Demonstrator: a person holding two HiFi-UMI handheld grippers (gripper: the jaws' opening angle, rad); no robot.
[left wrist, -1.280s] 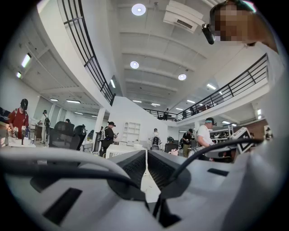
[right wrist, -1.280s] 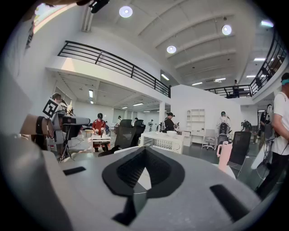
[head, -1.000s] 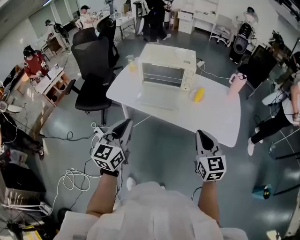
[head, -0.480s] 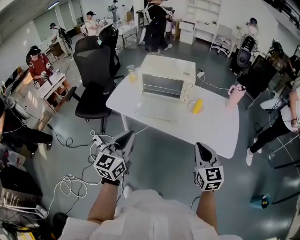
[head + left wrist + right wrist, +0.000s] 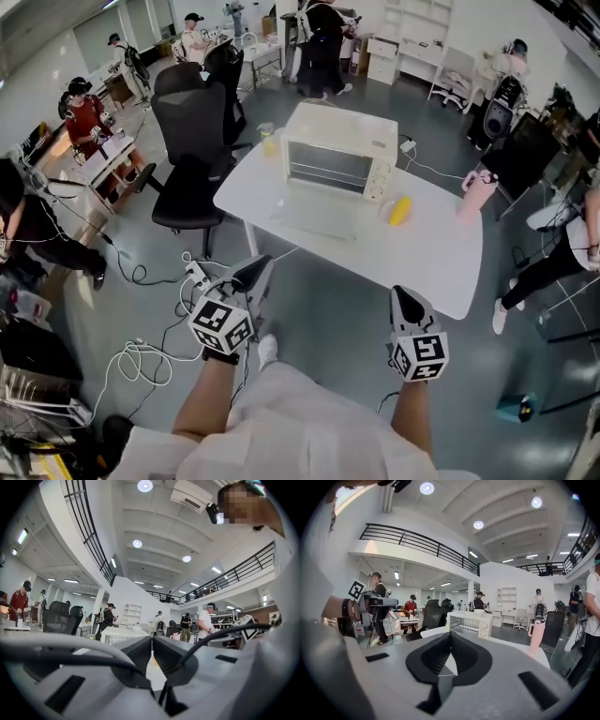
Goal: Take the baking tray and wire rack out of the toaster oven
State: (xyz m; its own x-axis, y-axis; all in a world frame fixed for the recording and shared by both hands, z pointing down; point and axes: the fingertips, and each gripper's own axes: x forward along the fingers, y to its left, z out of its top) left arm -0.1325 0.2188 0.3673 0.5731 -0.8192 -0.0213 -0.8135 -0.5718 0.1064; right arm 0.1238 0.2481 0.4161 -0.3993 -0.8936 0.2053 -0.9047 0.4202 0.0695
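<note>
Distance was the whole matter: the toaster oven [image 5: 337,150] stood on the white bench [image 5: 441,253] straight ahead of the person and well apart from both claws, with bare grey floor [image 5: 323,309] between the claws and the bench's near edge. The left claw [image 5: 261,268] and the right claw [image 5: 404,296] were both held out level toward it, each with its jaws together on nothing. The left gripper view showed the ribbed pads meeting with only a slit of bench between them, and the right gripper view showed the same.

The oven's long side ran across the person's line of sight, a little skewed, with its front facing the claws. A pale glassy panel [image 5: 314,211] lay flat on the bench just before that front (most likely the door let down, though I could not be sure). Fine bars showed in the oven's mouth in the right gripper view, but the baking tray and wire rack could not be told apart at that range; I judged them to be inside. The opening sat roughly between the two claws, perhaps slightly nearer the left, so neither had a clear advantage. Both would have to close in on the bench before any reach.

A yellow thing [image 5: 399,211] lay just right of the oven, a pink jug [image 5: 473,192] farther right and a cup [image 5: 270,142] at the oven's left corner.

No brand, label or writing could be read on anything; the cubes on the claws bore only black-and-white square patterns.
</note>
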